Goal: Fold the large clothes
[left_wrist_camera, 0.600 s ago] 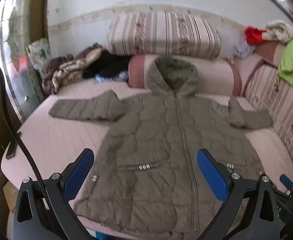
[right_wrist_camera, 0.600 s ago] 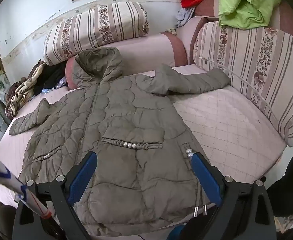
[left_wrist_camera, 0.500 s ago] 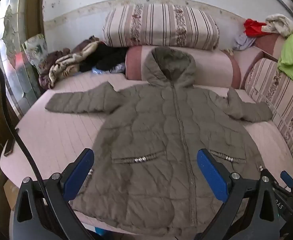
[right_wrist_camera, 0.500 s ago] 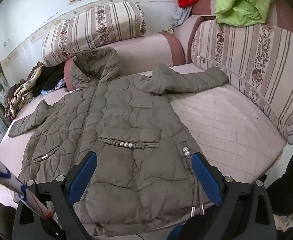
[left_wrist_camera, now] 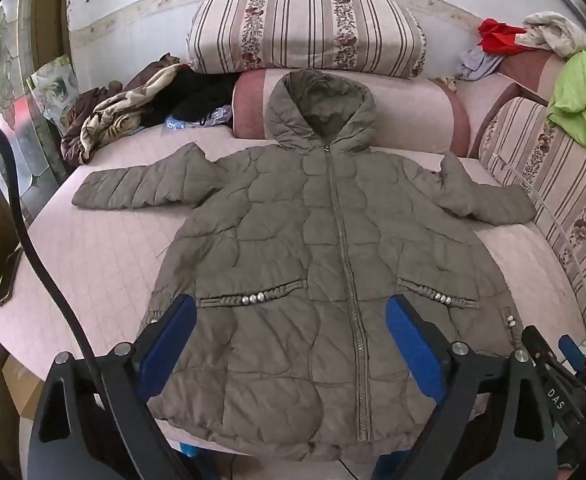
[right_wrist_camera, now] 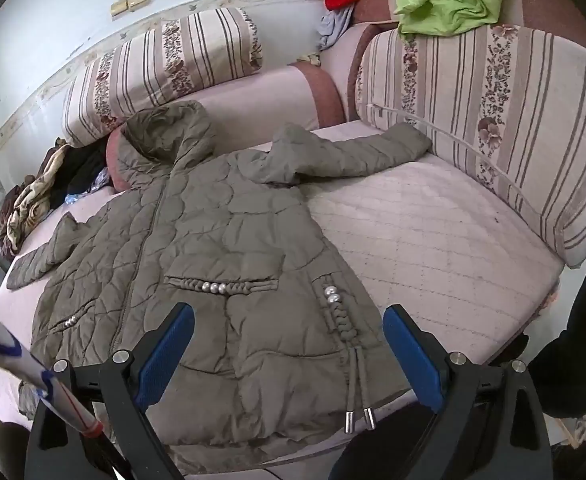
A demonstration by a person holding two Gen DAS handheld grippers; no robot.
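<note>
Coat's laid out flat, and you've pulled back for the full view!

The sofa seat (left_wrist_camera: 93, 256) now shows wider past your fingers, the quilted coat (left_wrist_camera: 325, 248) sprawled ahead with its hem between them; left gripper (left_wrist_camera: 289, 340) and right gripper (right_wrist_camera: 289, 344) both gape wide, empty, so folding hasn't started.

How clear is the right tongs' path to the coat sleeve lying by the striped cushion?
Probably clear. The right tongs are open and empty over the coat's hem, and only bare pink mattress lies beside the sleeve; nothing covers it.
</note>
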